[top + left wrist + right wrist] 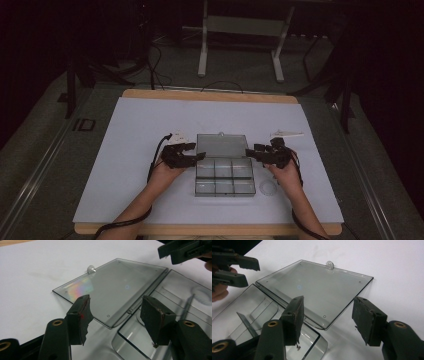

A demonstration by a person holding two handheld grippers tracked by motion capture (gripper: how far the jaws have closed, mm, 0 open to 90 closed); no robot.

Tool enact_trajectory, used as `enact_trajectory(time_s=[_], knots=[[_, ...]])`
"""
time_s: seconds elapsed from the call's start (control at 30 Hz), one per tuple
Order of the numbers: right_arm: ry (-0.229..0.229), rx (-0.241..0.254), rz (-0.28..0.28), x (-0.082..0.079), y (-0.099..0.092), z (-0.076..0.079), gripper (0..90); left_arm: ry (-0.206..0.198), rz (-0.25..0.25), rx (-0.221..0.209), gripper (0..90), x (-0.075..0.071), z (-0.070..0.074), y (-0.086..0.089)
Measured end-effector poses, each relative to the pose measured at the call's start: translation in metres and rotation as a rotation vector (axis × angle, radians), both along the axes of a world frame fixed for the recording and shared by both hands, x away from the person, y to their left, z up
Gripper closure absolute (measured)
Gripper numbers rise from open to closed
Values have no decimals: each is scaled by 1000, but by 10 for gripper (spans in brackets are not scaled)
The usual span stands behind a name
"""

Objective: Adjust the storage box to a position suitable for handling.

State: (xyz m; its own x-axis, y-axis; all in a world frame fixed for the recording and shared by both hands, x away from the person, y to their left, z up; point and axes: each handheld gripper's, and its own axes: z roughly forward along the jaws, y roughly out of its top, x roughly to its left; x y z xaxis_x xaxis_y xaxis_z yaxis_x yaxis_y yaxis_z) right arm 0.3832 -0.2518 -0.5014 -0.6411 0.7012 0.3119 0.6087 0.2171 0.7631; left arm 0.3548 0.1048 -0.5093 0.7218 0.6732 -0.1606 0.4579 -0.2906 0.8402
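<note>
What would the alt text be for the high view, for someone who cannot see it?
A clear compartment box lies open on a white table, its lid folded flat behind it. A person's hands hold the left gripper and right gripper at its two sides, jaws open.

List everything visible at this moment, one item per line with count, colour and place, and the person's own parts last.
compartment box: one, clear plastic, six compartments, middle of the mat between the grippers, open.
lid: one, clear, hinged to the box's far edge, lying flat on the mat, a small tab at its far edge.
white piece: one, white, on the mat beyond the right gripper; too small to identify.
clear ring: one, faint, on the mat right of the box.
mat: one, pale, covering the table.
table: one, wooden edge showing.
stand: one, white, on the floor beyond the table.
left gripper: one, black, at the box's left, fingers apart, nothing between them.
right gripper: one, black, at the box's right, fingers apart, nothing between them.
forearms: two, from the bottom edge.
</note>
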Motion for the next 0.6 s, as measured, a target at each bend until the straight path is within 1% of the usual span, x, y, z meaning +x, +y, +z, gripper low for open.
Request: enact_trajectory(time_s=[0.07,0.13,0.2,0.3,0.37,0.4,0.43,0.47,0.53,0.57,0.6], knots=[[-23,-8,13,-3,-1,3,384,3,-9,3,384,-1,1,2],[-47,-18,31,-6,-1,7,377,3,-17,13,344,-3,2,3],[-67,-25,40,-9,-2,10,347,-7,-19,26,294,-6,2,3],[-90,-44,61,-14,-1,15,300,1,-54,10,188,-8,3,6],[-105,-54,77,-17,-1,16,271,-1,-67,7,169,-10,4,7],[-111,-34,102,-20,-1,17,235,0,-76,-1,154,-10,5,8],[-111,-34,102,-20,-1,17,235,0,-81,-7,154,-11,6,8],[-114,-29,112,-21,-1,17,199,-1,-81,-10,149,-12,7,8],[-122,-28,134,-23,0,17,165,-4,-85,-7,139,-14,8,8],[-126,-24,143,-24,0,17,149,-6,-88,-4,121,-15,9,9],[-128,-22,151,-25,0,17,137,-6,-96,-11,98,-16,9,9]])
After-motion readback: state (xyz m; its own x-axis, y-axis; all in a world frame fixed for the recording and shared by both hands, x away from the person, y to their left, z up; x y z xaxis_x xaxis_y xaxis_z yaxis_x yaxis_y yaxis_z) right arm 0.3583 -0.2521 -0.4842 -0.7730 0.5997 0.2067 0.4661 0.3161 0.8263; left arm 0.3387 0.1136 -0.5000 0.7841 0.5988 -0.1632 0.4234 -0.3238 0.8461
